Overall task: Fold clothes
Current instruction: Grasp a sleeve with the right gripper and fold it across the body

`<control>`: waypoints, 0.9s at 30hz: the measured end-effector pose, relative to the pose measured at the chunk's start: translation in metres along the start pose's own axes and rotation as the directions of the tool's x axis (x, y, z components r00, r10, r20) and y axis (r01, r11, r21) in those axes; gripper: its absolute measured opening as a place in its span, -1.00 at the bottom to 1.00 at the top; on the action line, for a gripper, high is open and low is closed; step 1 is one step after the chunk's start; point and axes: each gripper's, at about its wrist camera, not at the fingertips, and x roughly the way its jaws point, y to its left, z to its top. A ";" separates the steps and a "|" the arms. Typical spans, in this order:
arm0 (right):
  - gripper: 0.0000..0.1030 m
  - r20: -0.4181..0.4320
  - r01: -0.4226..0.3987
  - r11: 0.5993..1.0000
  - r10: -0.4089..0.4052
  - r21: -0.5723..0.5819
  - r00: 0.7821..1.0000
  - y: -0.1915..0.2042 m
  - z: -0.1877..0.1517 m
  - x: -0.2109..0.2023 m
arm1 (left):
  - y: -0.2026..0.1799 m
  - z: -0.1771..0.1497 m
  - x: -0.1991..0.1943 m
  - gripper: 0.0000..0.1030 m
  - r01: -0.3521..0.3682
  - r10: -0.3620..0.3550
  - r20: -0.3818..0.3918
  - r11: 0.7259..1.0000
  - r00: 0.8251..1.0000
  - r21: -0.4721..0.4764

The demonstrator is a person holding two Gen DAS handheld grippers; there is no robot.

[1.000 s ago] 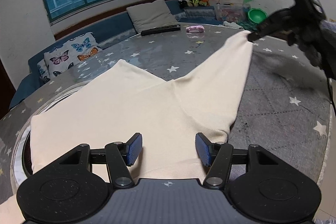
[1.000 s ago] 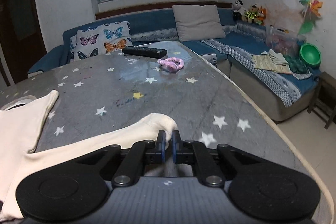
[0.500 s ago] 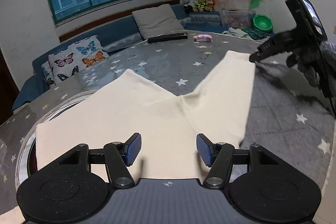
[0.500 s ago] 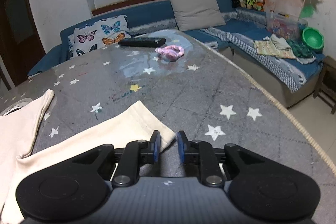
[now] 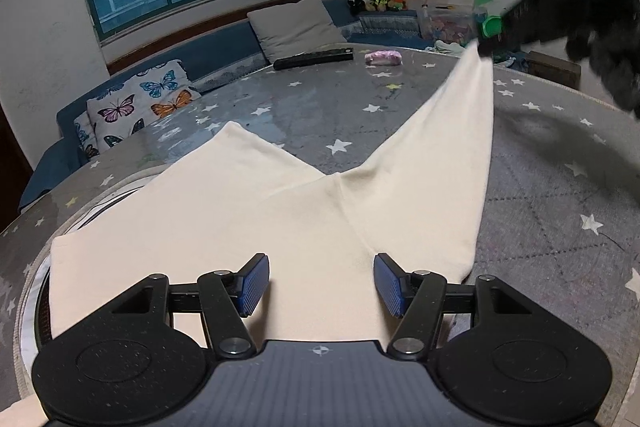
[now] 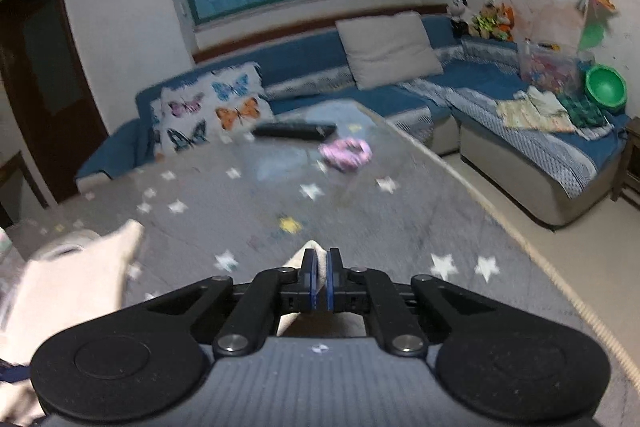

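The cream pants point(image 5: 288, 211) lie spread out flat on the grey star table point(image 5: 560, 227), with the waist end close to me and the two legs pointing away toward the blue sofa point(image 5: 224, 51). One thing is new. A moment ago the tip of the right leg point(image 5: 448, 147) was lying loose on the table and my right gripper point(image 6: 320, 281) had let go of it. Now my right gripper has pinched that tip again and lifted it up off the table. The leg hangs in a long slope from the pinch down to the middle of the pants. I think this means the fold is starting: this leg can now be carried over onto the left leg point(image 5: 240, 163).

My right jaws are squeezed together on the tip of the right leg, and a bit of cream cloth pokes out between them.

My left gripper point(image 5: 320, 285) has not moved. Its jaws are about half way apart. They hold nothing and hang just over the waist end of the pants.

Past the pants, near the sofa side of the table, lie a black remote point(image 5: 314, 58) and a small pink thing point(image 5: 383, 57).
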 end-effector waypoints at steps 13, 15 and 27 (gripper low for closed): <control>-0.92 0.093 -0.238 0.942 0.265 -0.235 0.960 0.136 0.045 -0.075 | 0.040 -0.030 -0.060 0.29 -0.041 0.051 0.076 0.991 0.996 -0.129; -0.92 0.070 -0.284 0.912 0.318 -0.295 0.946 0.171 0.037 -0.077 | 0.051 -0.040 -0.071 0.33 -0.063 0.076 0.080 0.985 0.994 -0.160; -0.92 -0.233 -0.509 0.758 0.453 -0.407 0.861 0.299 -0.058 -0.033 | 0.085 -0.086 -0.106 0.34 -0.144 0.164 0.043 0.941 0.985 -0.307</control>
